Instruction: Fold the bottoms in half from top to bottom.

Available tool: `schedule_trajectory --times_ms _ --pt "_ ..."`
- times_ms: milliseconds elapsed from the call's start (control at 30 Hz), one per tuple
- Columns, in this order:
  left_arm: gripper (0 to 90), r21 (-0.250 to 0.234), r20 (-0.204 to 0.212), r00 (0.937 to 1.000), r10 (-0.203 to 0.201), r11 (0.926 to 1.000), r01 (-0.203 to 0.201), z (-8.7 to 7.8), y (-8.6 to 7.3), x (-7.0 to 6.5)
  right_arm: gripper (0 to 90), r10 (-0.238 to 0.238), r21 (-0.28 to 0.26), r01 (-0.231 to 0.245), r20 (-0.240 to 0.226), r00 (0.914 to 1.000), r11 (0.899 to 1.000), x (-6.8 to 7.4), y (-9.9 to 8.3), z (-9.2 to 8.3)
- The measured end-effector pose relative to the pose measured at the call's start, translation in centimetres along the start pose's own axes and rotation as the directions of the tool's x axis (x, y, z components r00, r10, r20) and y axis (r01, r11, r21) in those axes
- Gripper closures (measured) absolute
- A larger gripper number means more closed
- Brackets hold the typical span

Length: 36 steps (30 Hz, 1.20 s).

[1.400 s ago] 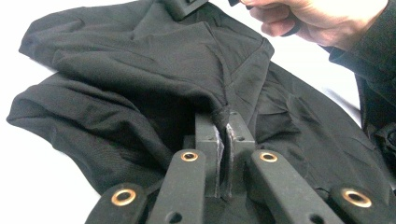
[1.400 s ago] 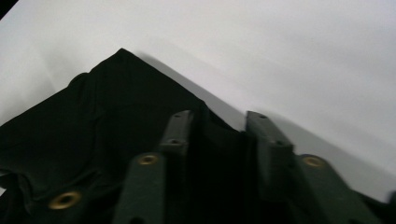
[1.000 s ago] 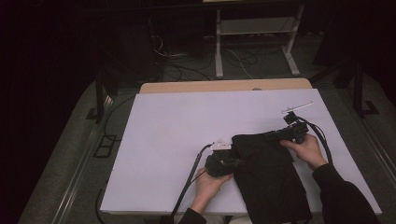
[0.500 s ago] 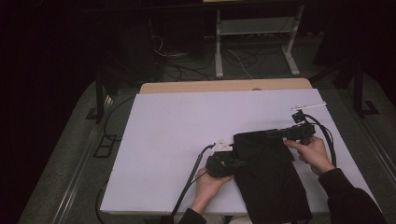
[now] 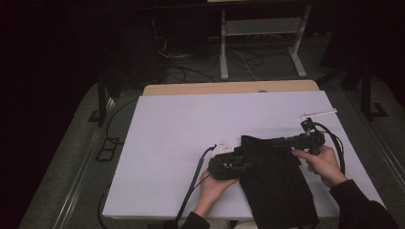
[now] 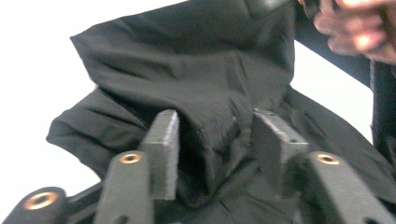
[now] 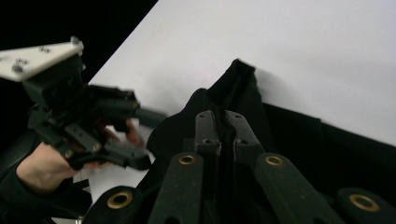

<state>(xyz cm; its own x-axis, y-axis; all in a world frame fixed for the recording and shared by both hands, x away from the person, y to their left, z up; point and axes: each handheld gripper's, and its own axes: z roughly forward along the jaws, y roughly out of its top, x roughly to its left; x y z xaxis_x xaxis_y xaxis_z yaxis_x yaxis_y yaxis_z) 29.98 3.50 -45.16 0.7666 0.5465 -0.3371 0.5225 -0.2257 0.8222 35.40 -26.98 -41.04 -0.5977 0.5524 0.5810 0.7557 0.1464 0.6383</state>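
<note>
The left gripper (image 6: 217, 140) jaws have just been opening and stand spread, a fold of the black fabric garment (image 5: 274, 183) loose between them; its hem is released. The right gripper (image 7: 223, 128) jaws are pressed together on the cloth, lifted from the white worktop (image 5: 191, 124) near its right front corner. One garment and two grippers are counted.

White table (image 5: 181, 138) — black garment (image 5: 274, 183) lying on its right side.

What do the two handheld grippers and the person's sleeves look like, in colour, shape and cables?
Both the left gripper and the right gripper are black, with long flat jaws, ribbed pads and brass-coloured pivot rivets. A pale grey three-cornered plate tops the left one. A black cable trails from it toward the table's near edge. The sleeves are dark.
</note>
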Motion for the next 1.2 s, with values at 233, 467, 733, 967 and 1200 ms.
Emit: schedule_trajectory --times_ms 233,467,733,967,1200 --pt "35.7 -0.042 0.018 0.9995 -0.027 0.9987 0.028 -0.9 0.8 0.8 83.1 -0.008 0.002 0.008 -0.026 0.9996 1.0 0.7 -1.1 -0.7" --pt "28.1 -0.069 0.021 0.9975 -0.068 0.9952 0.069 -1.4 1.2 1.4 83.1 -0.02 -0.003 0.02 -0.03 0.9993 1.0 1.1 -2.2 -1.2" --pt "22.6 -0.066 -0.008 0.9974 -0.071 0.9953 0.071 -1.4 1.5 1.7 83.1 -0.032 -0.007 0.032 -0.044 0.9985 0.999 1.3 -3.3 -1.5" --pt "20.5 -0.071 -0.014 0.9966 -0.081 0.9943 0.079 -1.8 1.9 2.0 83.1 -0.039 0.0 0.039 -0.042 0.9984 0.999 1.7 -4.2 -1.9" --pt "20.5 -0.076 -0.031 0.9962 -0.081 0.994 0.079 -2.1 2.0 2.3 83.1 -0.046 0.01 0.046 -0.051 0.9977 0.999 2.1 -5.1 -2.0"
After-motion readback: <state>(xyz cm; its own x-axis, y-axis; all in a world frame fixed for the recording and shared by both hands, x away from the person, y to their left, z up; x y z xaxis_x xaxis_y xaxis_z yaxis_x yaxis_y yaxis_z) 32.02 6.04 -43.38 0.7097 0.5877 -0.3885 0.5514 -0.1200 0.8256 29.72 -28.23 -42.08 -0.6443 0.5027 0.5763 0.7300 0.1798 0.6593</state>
